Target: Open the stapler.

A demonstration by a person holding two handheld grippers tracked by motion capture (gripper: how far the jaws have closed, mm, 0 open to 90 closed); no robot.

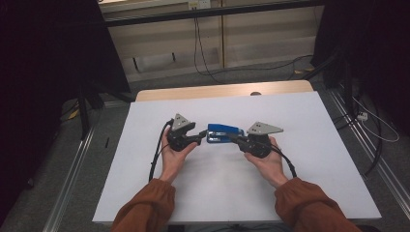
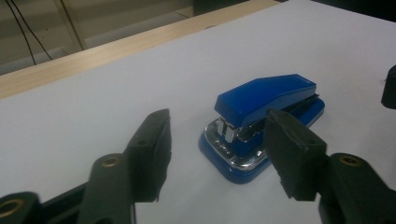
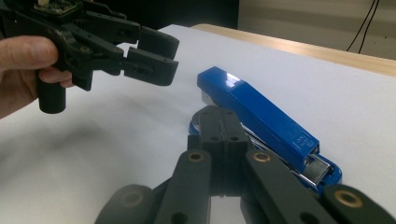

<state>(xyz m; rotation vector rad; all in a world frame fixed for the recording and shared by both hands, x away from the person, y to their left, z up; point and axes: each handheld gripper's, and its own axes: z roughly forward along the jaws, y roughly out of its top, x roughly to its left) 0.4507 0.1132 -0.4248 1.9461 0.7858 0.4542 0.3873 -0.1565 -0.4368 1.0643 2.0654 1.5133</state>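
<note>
A blue stapler (image 1: 223,132) with a chrome inner part lies flat in the middle of the white table. My left gripper (image 1: 202,136) is just to its left, jaws pointing at it. In the left gripper view its jaws (image 2: 219,119) stand apart and touch nothing, and the stapler (image 2: 261,121) lies just beyond them, a little to the right. My right gripper (image 1: 234,138) is at the stapler's right end. In the right gripper view its jaws (image 3: 219,123) are pressed together with nothing between them, their tip against the side of the stapler (image 3: 261,112). The left gripper (image 3: 161,56) hovers opposite.
The white table (image 1: 300,193) has a wooden strip (image 1: 217,91) along its far edge. Cables (image 1: 200,53) run over the floor behind it, and dark curtains stand at both sides. There is bare table surface all around the stapler.
</note>
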